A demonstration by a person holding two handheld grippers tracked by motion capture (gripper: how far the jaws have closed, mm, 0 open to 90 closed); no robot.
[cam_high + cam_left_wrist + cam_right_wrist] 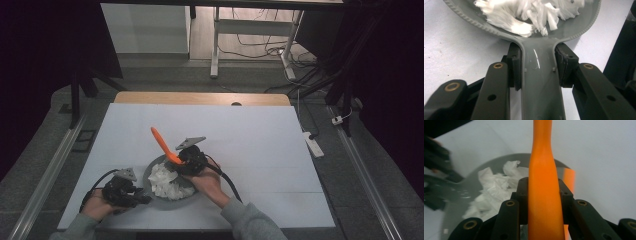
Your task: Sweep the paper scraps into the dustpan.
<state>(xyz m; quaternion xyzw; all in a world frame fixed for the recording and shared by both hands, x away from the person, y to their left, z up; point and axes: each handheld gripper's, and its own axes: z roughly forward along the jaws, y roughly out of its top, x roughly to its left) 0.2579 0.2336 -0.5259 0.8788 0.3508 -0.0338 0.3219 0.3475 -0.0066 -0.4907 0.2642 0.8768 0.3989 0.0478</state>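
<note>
The high view looks down on the table (260,145); both gripper views, close-up, share the grey dustpan (574,27).

Left gripper (142,198) at grey dustpan (150,175); right gripper (181,161) holds orange brush (162,143).

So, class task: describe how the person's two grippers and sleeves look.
Both the left gripper and right gripper are black, each topped by a grey three-cornered plate and trailing a black cable. Up close, the jaws show brass-coloured rivets. The person's sleeves are grey-green.
</note>
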